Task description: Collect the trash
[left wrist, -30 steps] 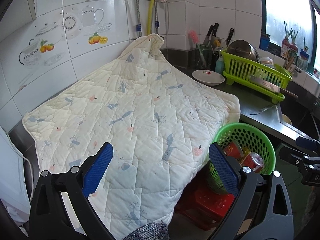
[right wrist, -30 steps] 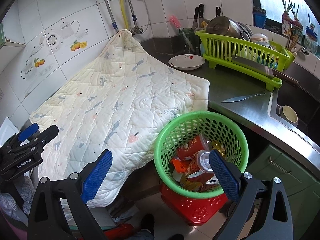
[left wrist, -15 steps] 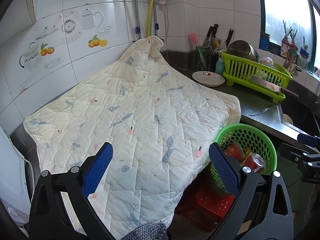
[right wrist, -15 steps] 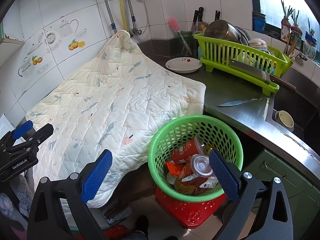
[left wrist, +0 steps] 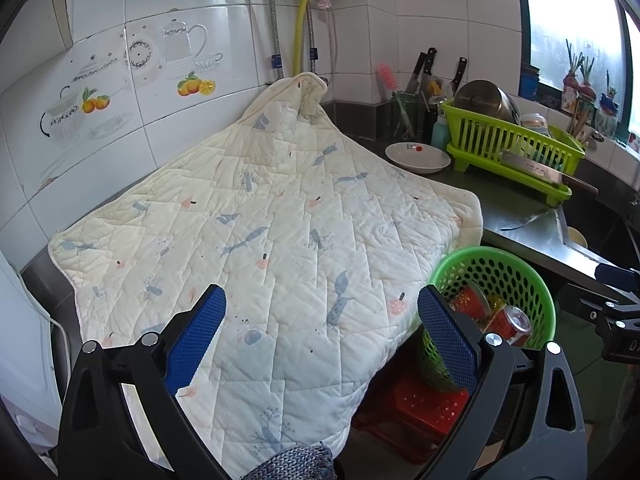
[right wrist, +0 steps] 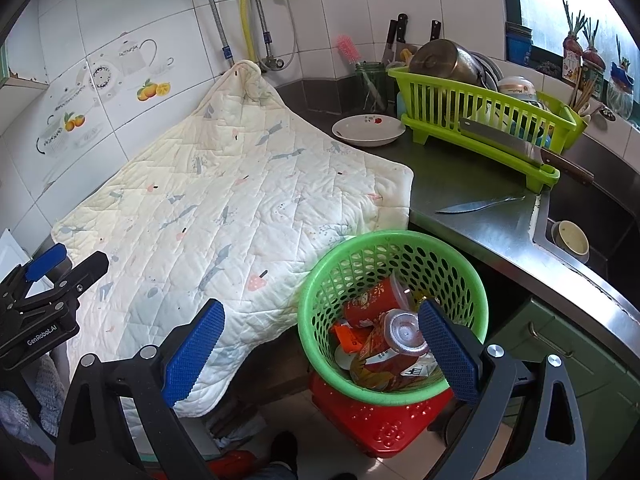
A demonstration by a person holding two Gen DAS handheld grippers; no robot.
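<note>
**Hovering with both jaws wide, nothing held**

Spreading wide and empty, the left hand-held gripper (left wrist: pixel 320 332) hangs above the quilted mat (left wrist: pixel 256 232) covering the worktop's left end. The right hand-held gripper (right wrist: pixel 318 342) is likewise released, gripping nothing, over the green basket (right wrist: pixel 320 300) just off the worktop's front edge. Crushed red cans (right wrist: pixel 384 356) lie inside. Further right, a knife (right wrist: pixel 476 205) lies before the dish rack (right wrist: pixel 480 112).
</note>
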